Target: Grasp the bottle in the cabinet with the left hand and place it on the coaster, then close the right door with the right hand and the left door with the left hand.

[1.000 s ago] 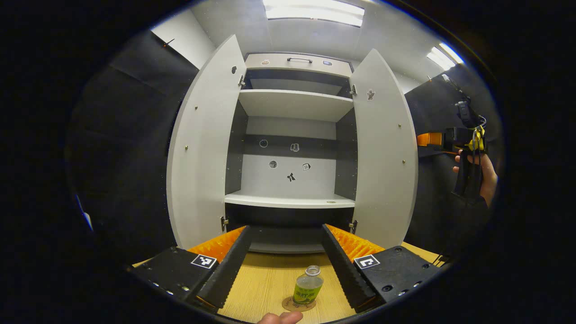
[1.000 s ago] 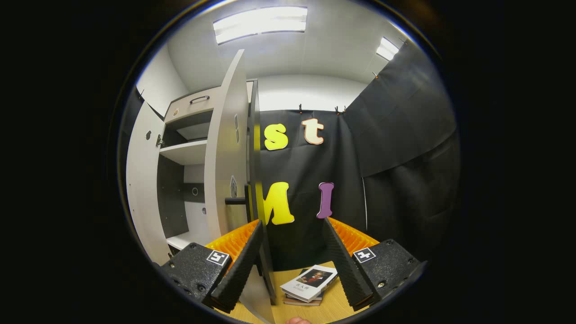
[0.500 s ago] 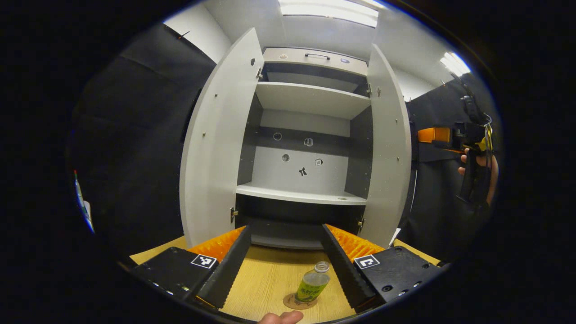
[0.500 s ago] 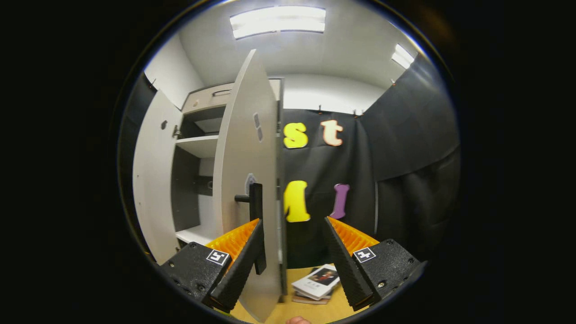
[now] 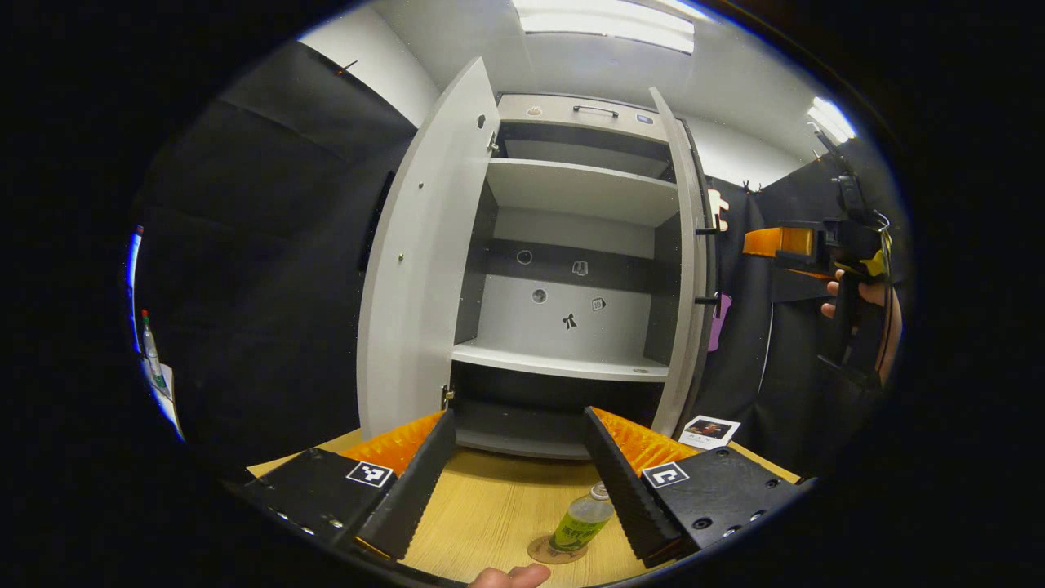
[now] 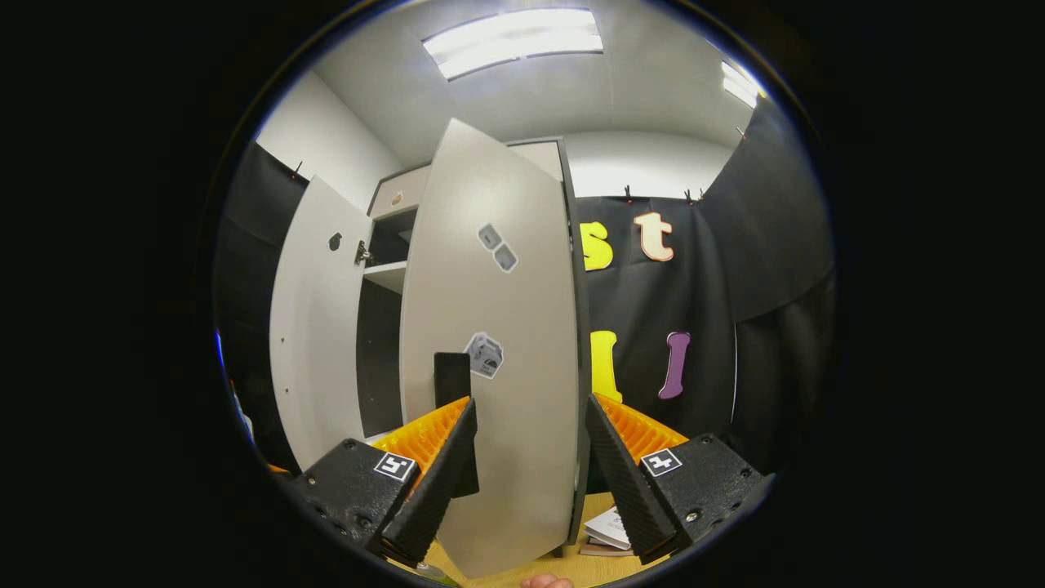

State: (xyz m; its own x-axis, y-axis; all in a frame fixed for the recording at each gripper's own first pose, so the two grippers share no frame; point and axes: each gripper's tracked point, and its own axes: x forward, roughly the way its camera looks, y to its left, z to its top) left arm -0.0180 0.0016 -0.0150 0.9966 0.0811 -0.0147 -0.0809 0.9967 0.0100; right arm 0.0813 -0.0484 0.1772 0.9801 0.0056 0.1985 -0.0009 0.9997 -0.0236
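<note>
In the left gripper view the left claw (image 5: 514,482) gapes wide and empty over the desk (image 5: 482,506), where the bottle (image 5: 581,523) stands on the coaster (image 5: 545,552), its right edge partly hidden behind one finger. The right door (image 5: 684,269) shows nearly edge-on there, the left door (image 5: 420,253) swung wide. In the right gripper view the right claw (image 6: 526,478) is spread open, holding nothing, close before the right door's outer face (image 6: 506,343); its handle (image 6: 451,380) is partly hidden by a finger, and contact cannot be told.

In the left gripper view, a finger of the left gripper (image 5: 516,478) is covering the right side of the bottle (image 5: 581,524). In the right gripper view, the right door (image 6: 498,351) is hiding most of the cabinet interior, and the right gripper (image 6: 529,469) is blocking part of the books (image 6: 608,531).
</note>
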